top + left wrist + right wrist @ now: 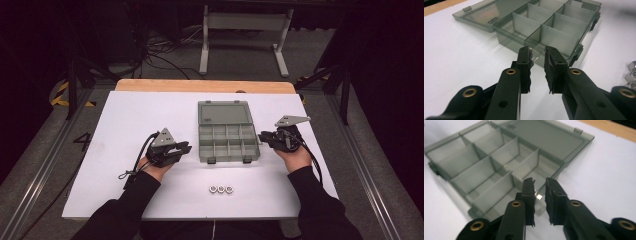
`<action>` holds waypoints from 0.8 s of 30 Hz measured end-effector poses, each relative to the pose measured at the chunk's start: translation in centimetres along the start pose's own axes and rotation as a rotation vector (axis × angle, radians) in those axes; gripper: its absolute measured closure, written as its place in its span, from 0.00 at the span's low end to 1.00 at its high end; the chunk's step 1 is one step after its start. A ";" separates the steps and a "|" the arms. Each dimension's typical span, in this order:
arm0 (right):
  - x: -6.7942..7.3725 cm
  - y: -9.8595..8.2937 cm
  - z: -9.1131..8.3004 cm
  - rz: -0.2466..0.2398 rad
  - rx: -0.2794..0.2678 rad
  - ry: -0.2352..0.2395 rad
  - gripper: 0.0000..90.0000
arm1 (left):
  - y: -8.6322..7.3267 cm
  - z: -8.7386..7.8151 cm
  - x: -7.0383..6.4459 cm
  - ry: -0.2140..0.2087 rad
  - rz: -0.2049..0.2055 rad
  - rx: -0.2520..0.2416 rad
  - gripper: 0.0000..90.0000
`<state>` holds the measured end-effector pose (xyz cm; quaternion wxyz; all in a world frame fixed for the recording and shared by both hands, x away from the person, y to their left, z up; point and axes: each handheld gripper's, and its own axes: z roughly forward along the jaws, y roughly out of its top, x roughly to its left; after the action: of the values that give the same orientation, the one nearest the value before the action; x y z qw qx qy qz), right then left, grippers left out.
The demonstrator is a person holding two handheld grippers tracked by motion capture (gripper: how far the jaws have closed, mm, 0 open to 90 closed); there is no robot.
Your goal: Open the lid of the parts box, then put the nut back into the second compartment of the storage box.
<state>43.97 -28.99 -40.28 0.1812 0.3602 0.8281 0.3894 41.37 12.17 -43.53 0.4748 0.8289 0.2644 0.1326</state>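
Observation:
A grey translucent organizer box (229,156) lies open mid-table, its lid (224,113) folded flat behind it and its compartments empty. Three metal nuts (220,189) sit in a row in front of it. My left gripper (188,147) rests just left of the box, pointing at its near left corner. In the left gripper view the box (554,27) is right ahead, and the left gripper (537,53) stands open by a narrow gap with nothing in it. My right gripper (261,136) is at the box's right wall. The right gripper (539,182) is also narrowly open, at the box (486,167) corner.
The white tabletop (130,125) has bare room left of the box and along the front edge. A wooden strip (200,85) runs along the far edge. Nuts (631,73) show at the right border of the left gripper view.

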 end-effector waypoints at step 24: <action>4.6 -0.2 -2.9 -0.145 -0.011 0.089 0.67 | -1.5 -4.5 0.0 0.017 0.030 -0.015 0.70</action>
<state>39.05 -27.20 -38.71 0.1740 0.2806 0.8572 0.3952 38.78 16.02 -42.50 0.4769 0.8280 0.2547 0.1487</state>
